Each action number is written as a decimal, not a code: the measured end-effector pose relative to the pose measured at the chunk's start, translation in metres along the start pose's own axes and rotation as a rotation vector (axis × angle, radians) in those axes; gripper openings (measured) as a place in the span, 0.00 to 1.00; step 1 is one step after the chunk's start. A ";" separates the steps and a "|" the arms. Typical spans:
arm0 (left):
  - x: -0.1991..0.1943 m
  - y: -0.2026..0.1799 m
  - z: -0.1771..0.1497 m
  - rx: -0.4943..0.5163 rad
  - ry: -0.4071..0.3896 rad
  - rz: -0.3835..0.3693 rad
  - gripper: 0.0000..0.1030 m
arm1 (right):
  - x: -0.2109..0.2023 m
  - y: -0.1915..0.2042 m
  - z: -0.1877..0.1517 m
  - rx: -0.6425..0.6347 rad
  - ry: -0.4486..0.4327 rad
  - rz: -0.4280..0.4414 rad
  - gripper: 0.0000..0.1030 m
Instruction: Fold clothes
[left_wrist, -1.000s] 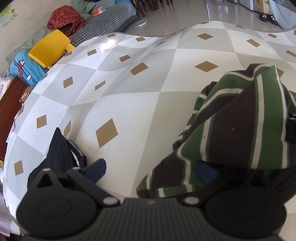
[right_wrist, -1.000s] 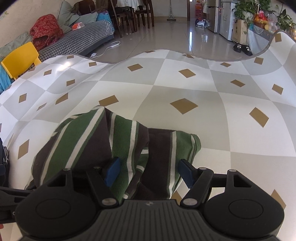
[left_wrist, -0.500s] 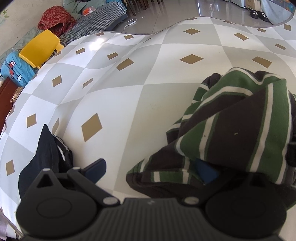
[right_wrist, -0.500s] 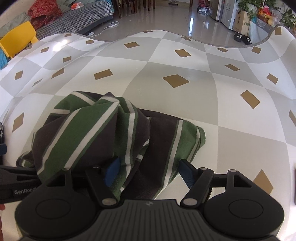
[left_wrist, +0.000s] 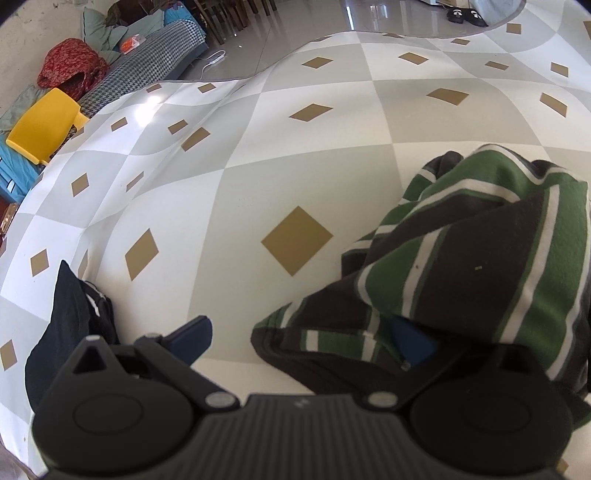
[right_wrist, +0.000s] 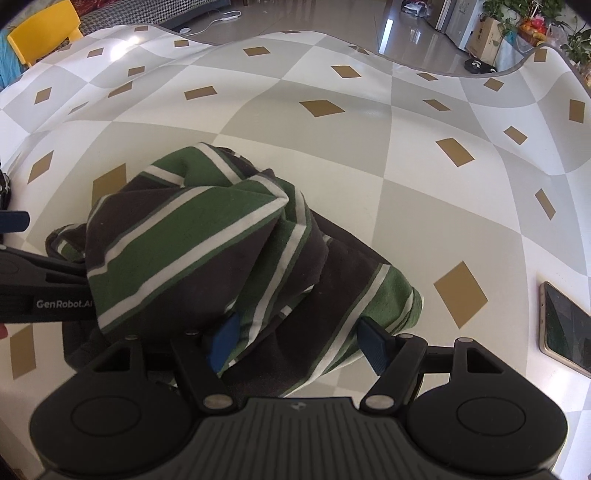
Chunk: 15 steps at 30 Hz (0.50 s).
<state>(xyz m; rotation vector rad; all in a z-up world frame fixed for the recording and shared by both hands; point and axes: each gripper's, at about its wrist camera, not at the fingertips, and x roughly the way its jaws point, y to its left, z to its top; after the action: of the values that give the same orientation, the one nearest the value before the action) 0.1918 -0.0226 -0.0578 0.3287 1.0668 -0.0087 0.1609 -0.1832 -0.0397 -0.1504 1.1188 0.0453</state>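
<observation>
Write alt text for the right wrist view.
A rumpled green, brown and white striped garment lies on a checked tablecloth, draped over the open right tongs. A phone lies at the right edge, and the left tongs enter from the left.

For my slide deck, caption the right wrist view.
Open right gripper straddling a bunched green striped garment on the checkered tablecloth, phone nearby.
</observation>
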 end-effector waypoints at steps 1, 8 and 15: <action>-0.002 -0.003 -0.001 0.007 -0.002 -0.002 1.00 | -0.002 -0.002 -0.004 0.003 0.001 0.001 0.67; -0.010 -0.020 0.000 0.043 -0.008 -0.023 1.00 | -0.013 -0.018 -0.023 0.051 0.020 0.010 0.67; -0.025 -0.020 0.010 -0.001 -0.024 -0.027 1.00 | -0.036 -0.034 -0.025 0.094 -0.028 0.045 0.67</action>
<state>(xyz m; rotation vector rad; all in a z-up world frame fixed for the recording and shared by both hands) 0.1846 -0.0478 -0.0369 0.3124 1.0476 -0.0359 0.1265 -0.2190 -0.0152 -0.0405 1.0937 0.0351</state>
